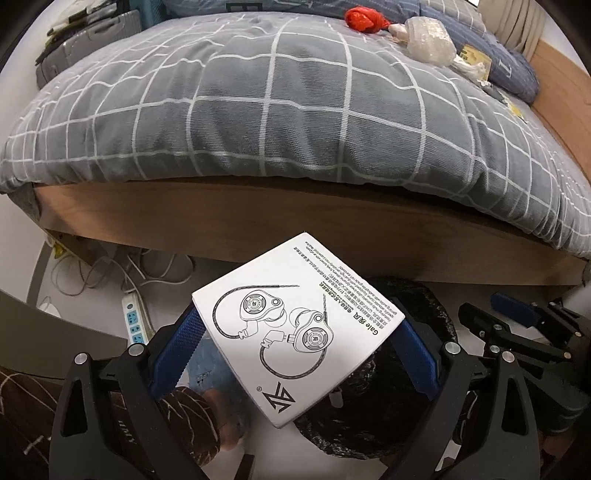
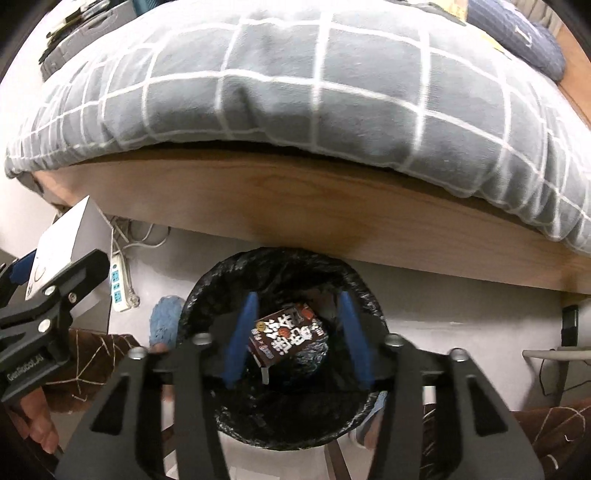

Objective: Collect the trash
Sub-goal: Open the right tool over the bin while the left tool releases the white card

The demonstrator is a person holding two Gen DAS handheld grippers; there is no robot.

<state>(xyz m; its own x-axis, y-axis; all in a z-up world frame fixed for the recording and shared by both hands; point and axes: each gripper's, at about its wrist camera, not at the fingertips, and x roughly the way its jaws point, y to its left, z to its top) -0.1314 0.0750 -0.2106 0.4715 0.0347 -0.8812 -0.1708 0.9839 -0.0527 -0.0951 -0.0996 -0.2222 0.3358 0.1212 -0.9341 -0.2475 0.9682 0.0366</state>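
My left gripper is shut on a white earphone box with a line drawing on it, held above the floor beside the bed. The box also shows at the left edge of the right wrist view. A bin lined with a black bag stands on the floor under my right gripper. My right gripper is open over the bin mouth. A brown drink carton lies loose inside the bin between the open fingers. On the bed lie a red bag and a clear plastic wrap.
A bed with a grey checked duvet and wooden frame fills the far side. A white power strip and cables lie on the floor at left. A blue slipper sits left of the bin. A grey case lies far left.
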